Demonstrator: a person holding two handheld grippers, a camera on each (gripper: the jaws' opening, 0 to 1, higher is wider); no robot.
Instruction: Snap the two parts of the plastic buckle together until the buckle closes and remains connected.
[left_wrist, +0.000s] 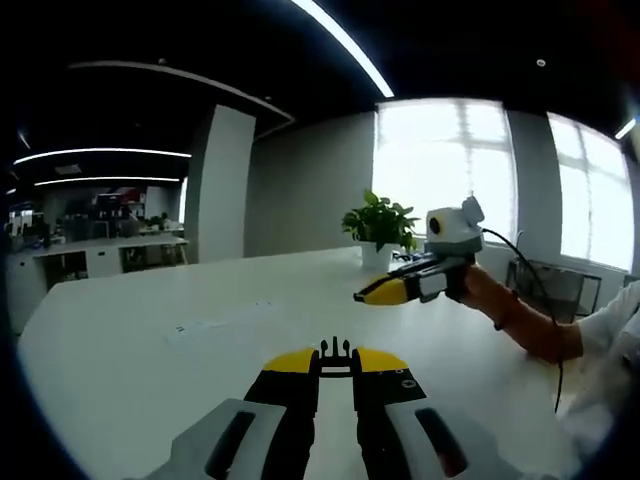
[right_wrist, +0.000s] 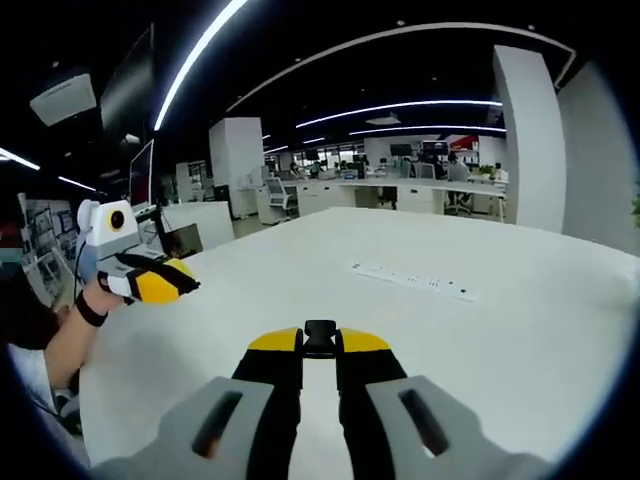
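Observation:
In the left gripper view my left gripper (left_wrist: 335, 357) is shut on the pronged half of a black plastic buckle (left_wrist: 335, 352), whose prongs stick up past the yellow fingertips. My right gripper (right_wrist: 320, 340) is shut on the other, socket half of the buckle (right_wrist: 320, 336), a small black block between its yellow tips. Both grippers hover above the white table (left_wrist: 150, 310), apart from each other. The right gripper (left_wrist: 385, 292) comes into the left gripper view at right, held by a hand. At the left edge of the right gripper view the left gripper (right_wrist: 165, 285) is seen.
A potted green plant (left_wrist: 380, 228) stands at the table's far edge by bright windows. A white power strip (right_wrist: 415, 281) lies flat on the table (right_wrist: 520, 320). A black wire chair (left_wrist: 550, 285) sits beyond the table's right side. Office desks and pillars fill the background.

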